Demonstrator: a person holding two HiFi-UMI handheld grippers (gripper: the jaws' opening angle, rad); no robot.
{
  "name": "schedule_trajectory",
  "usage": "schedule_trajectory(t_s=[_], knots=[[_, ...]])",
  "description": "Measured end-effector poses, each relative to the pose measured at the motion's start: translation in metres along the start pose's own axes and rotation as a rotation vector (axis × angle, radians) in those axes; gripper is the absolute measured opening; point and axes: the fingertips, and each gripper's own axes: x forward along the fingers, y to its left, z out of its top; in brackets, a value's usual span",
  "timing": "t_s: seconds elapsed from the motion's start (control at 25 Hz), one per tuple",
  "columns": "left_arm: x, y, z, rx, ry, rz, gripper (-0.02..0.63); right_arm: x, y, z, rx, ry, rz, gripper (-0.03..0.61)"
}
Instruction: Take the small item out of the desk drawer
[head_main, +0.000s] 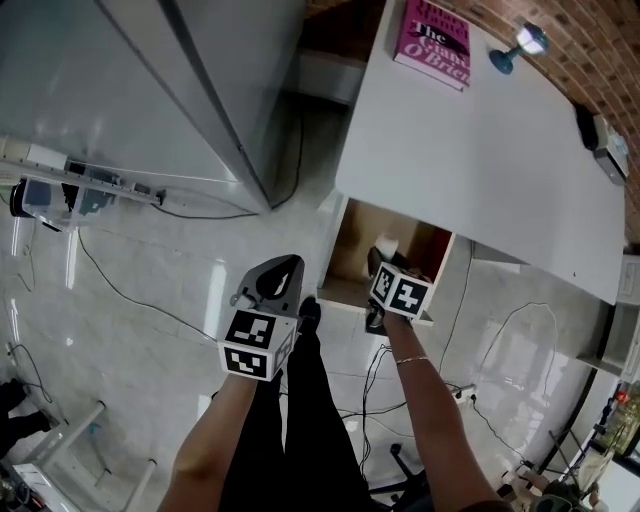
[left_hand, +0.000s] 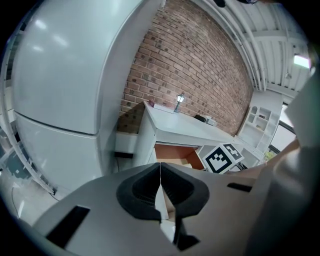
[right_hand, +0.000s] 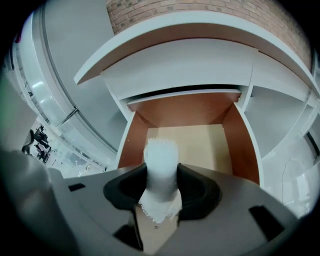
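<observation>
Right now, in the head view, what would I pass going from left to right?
left gripper → right gripper, its fingers pinching the small white item → blue lamp → grey box

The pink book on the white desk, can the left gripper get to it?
Probably yes: the pink book lies uncovered on the white desk, and the left gripper is shut and empty, though far off.
</observation>
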Motion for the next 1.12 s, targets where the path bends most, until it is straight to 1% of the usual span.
schedule_trajectory(t_s=[0.2, 0.48, 1.12], knots=[[-0.005, -0.004, 0.005, 0.016, 0.002, -0.012, 0.023, -0.026, 0.017, 0.007, 0.003, -0.042, 0.045, 0.184], [-0.015, -0.013, 0.009, 0.038, 0.006, -0.037, 0.023, -0.066, 0.035, 0.013, 0.061, -0.103, 0.087, 0.184], [-0.046, -0.027, 0.034, 0.092, -0.035, -0.055, 0.023, -0.159, 0.049, 0.024, 0.124, -0.236, 0.117, 0.184]])
